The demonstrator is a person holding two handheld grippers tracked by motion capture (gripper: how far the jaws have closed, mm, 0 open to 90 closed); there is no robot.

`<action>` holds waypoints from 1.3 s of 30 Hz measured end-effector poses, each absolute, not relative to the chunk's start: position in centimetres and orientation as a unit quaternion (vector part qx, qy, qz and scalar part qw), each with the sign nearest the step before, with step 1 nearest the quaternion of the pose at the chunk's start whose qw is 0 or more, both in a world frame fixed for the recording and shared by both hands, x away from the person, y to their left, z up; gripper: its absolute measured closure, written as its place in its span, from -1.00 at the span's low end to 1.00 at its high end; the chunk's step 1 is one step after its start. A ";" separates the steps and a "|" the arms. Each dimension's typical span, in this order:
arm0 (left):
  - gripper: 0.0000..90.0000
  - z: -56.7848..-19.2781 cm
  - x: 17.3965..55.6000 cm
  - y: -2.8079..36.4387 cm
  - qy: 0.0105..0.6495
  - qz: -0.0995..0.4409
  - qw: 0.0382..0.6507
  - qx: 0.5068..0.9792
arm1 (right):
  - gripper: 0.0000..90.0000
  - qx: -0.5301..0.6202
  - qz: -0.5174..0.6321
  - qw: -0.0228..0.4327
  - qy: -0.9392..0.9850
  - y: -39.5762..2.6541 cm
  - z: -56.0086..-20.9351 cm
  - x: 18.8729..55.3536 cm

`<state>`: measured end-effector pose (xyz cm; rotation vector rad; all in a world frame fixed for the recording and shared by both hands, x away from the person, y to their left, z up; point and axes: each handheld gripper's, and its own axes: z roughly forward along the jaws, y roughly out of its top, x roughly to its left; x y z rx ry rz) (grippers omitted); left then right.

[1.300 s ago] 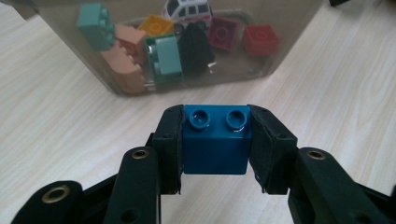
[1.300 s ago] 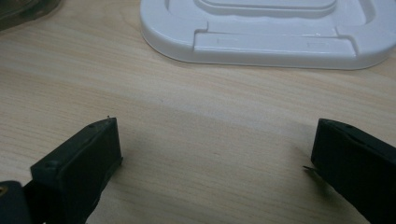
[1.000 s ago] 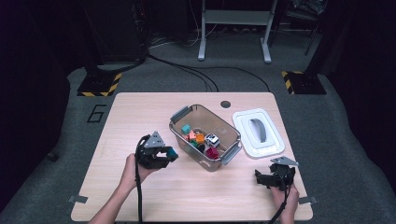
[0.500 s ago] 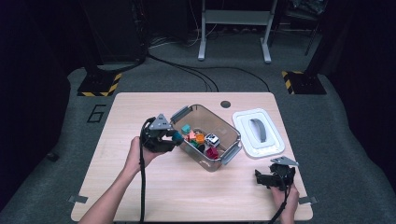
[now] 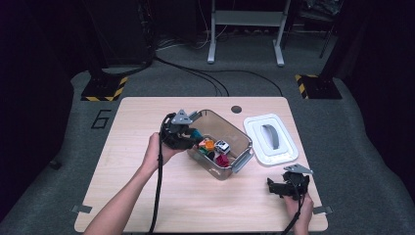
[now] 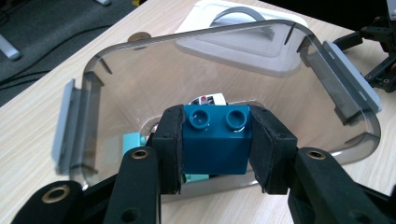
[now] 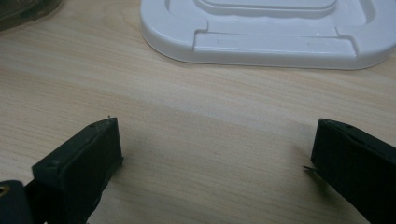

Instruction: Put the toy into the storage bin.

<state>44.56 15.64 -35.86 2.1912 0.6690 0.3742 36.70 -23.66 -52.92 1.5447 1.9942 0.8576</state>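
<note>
A dark teal two-stud brick [image 6: 215,139] sits clamped between the pads of my left gripper [image 6: 215,140], studs up, over the near rim of the clear plastic box [image 6: 327,65]. From above, the left gripper [image 5: 188,133] hangs over the box's [image 5: 244,139] left end, with the teal brick [image 5: 195,133] just showing at its tip. Several small bricks lie in the box, among them an orange one [image 5: 209,144] and a dark red one [image 5: 222,160]. My right gripper [image 5: 275,186] rests near the table's front right, its jaws wide apart over bare wood [image 7: 215,154].
The box's white lid [image 5: 270,138] with a grey handle lies flat to the right of the box; its edge [image 7: 280,44] is just beyond my right gripper. A round grommet [image 5: 237,109] sits at the table's far edge. Cables trail off the front edge.
My left gripper has risen and moved right and away, from the table left of the box to above the box's left end, with the brick in it. The right gripper stayed put.
</note>
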 end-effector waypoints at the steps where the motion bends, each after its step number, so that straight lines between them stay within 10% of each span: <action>1: 0.31 -35.9 44.7 15.4 0.264 0.146 0.398 0.867 | -0.98 0.563 0.313 0.237 0.727 -23.7 -52.9 36.7; 29: 0.28 -39.0 44.9 12.1 0.274 0.059 0.359 0.890 | -0.97 0.563 0.313 0.236 0.727 -23.7 -52.9 36.7; 39: -0.29 -38.0 43.9 13.2 0.289 0.075 0.368 0.881 | -0.97 0.564 0.314 0.235 0.727 -23.7 -52.9 36.7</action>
